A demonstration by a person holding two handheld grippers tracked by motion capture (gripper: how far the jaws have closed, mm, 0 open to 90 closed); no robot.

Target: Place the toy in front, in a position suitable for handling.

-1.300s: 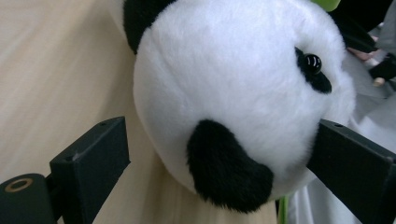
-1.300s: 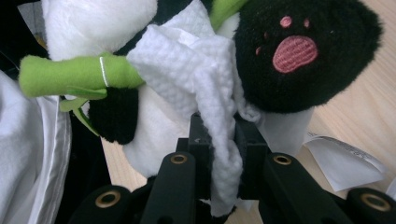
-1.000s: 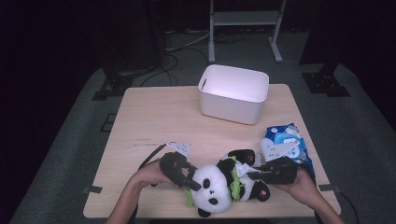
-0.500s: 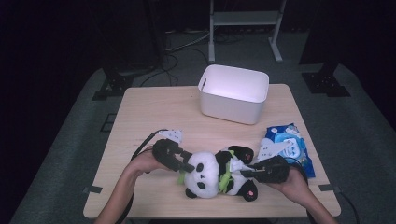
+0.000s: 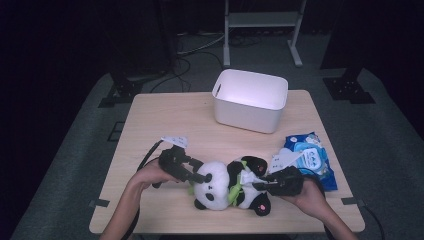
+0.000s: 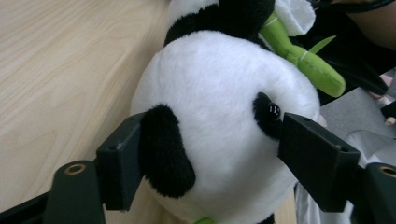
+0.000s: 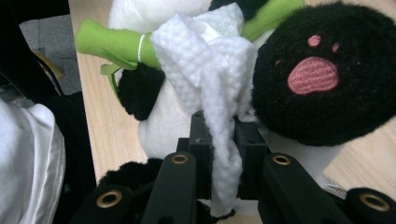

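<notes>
- The panda plush (image 5: 222,185) lies on its side near the table's (image 5: 165,125) front edge, around 6 o'clock from the white bin (image 5: 250,100).
- Left gripper (image 5: 192,172) comes in from the panda's 9 o'clock. Its fingers (image 6: 121,168) have just been opening and now straddle the head, looks like to steady it rather than squeeze.
- Right gripper (image 5: 262,184) at 3 o'clock has its fingers (image 7: 250,154) clamped on a white wipe (image 7: 210,79), pressed against the belly, probably for wiping it.
- The wipes pack (image 5: 310,160) sits just beyond the right hand, handy for refills.

Recording lab; lone table (image 5: 150,125), dark surround, floor cables (image 5: 185,50).
</notes>
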